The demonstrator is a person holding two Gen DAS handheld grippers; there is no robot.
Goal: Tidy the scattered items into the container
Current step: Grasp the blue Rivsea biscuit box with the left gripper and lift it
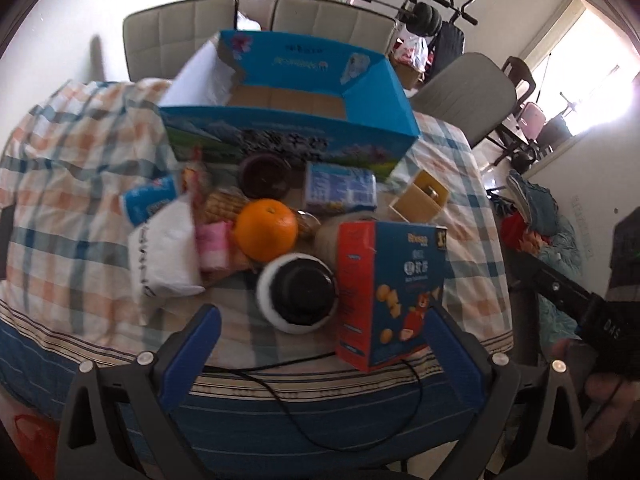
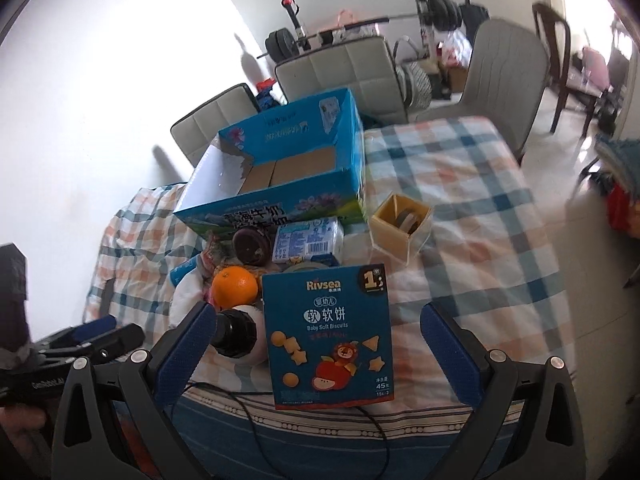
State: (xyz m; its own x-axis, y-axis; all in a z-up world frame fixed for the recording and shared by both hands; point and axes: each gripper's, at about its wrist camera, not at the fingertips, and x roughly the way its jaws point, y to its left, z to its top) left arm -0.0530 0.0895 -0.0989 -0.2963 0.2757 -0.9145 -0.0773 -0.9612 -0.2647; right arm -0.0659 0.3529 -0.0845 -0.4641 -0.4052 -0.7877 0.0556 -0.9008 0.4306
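Observation:
An open blue cardboard box (image 1: 288, 128) (image 2: 280, 184) stands at the back of the checked table, nothing visible inside. In front of it lies a heap: an orange (image 1: 266, 229) (image 2: 234, 285), a blue biscuit carton (image 1: 394, 292) (image 2: 330, 332) standing upright, a white-and-black round device (image 1: 298, 292) (image 2: 240, 334), a white bag (image 1: 166, 248), a dark jar (image 1: 264, 174) (image 2: 252, 245), a blue-white pack (image 1: 340, 189) (image 2: 308, 240), a yellow box (image 1: 420, 198) (image 2: 400, 222). My left gripper (image 1: 320, 344) is open, hovering at the near table edge. My right gripper (image 2: 320, 344) is open with the biscuit carton ahead between its fingers, untouched.
Grey padded chairs (image 1: 176, 32) (image 2: 348, 68) stand behind and right of the table. A black cable (image 1: 304, 408) hangs over the near edge. Weight equipment (image 1: 424, 12) lines the back wall. The table's right half (image 2: 472, 208) is bare cloth. A hand (image 1: 608, 400) holds the other gripper.

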